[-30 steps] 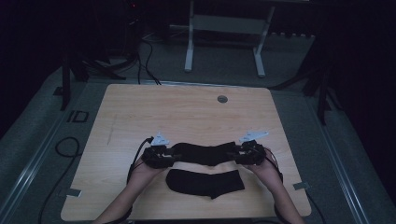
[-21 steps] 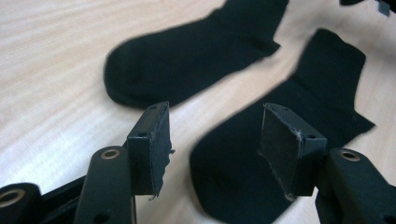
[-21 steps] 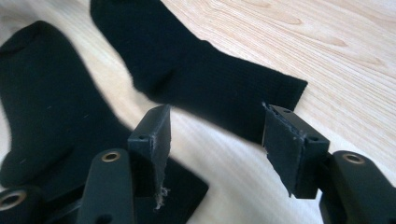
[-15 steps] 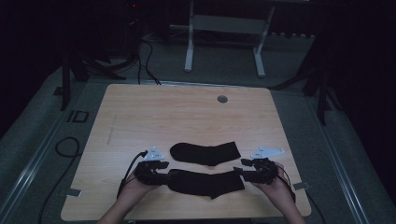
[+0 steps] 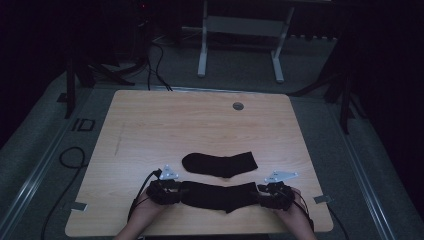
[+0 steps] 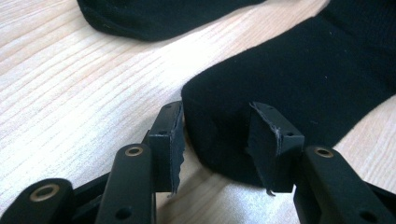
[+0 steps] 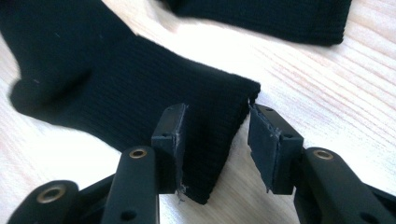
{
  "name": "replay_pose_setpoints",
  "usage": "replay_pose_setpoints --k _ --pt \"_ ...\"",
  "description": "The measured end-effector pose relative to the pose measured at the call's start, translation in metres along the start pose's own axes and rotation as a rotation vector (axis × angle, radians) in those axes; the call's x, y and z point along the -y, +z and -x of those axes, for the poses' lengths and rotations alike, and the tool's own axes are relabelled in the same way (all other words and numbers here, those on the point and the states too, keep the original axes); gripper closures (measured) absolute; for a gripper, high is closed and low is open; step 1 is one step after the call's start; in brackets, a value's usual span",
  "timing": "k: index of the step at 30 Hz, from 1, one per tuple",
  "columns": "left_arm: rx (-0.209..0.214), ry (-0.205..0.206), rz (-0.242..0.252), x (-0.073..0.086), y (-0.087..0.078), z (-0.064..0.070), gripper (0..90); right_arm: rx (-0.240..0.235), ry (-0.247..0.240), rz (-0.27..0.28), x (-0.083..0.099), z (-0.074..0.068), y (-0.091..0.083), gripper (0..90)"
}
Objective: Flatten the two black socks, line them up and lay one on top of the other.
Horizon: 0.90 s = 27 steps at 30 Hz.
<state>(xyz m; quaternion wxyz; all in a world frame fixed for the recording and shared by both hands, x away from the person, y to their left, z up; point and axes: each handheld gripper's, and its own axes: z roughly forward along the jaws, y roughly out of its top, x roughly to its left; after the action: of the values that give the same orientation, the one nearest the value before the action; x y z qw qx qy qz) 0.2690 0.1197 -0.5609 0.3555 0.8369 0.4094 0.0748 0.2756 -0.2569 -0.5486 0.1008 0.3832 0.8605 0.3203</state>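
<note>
Now both ends of the near sock (image 5: 220, 196) sit between parted jaws: left hand-held gripper (image 6: 215, 140) at the toe, right hand-held gripper (image 7: 214, 142) at the cuff, neither clamped. The far sock (image 5: 220, 164) lies flat just beyond on the table (image 5: 165, 120); pairing looks barely begun.

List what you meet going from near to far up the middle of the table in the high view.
Near sock held between the left gripper and right gripper → far sock → round grommet near the far edge of the table.
</note>
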Motion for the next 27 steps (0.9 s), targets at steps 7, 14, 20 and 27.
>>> replay_pose_setpoints --k 7,14,20,27 --pt "-0.010 0.006 0.003 0.003 -0.001 0.000 79.3 0.001 -0.038 -0.017 0.001 -0.006 0.004 74.0" --pt "-0.016 0.047 0.003 0.003 -0.001 0.006 87.2 -0.014 -0.039 -0.030 -0.001 -0.010 0.004 83.0" --pt "0.005 0.030 0.033 0.001 -0.009 0.004 87.7 -0.030 -0.021 -0.007 -0.005 -0.009 -0.005 83.4" --pt "0.002 0.015 0.094 -0.013 -0.028 0.000 87.8 -0.031 -0.025 0.074 -0.022 -0.007 -0.029 83.4"
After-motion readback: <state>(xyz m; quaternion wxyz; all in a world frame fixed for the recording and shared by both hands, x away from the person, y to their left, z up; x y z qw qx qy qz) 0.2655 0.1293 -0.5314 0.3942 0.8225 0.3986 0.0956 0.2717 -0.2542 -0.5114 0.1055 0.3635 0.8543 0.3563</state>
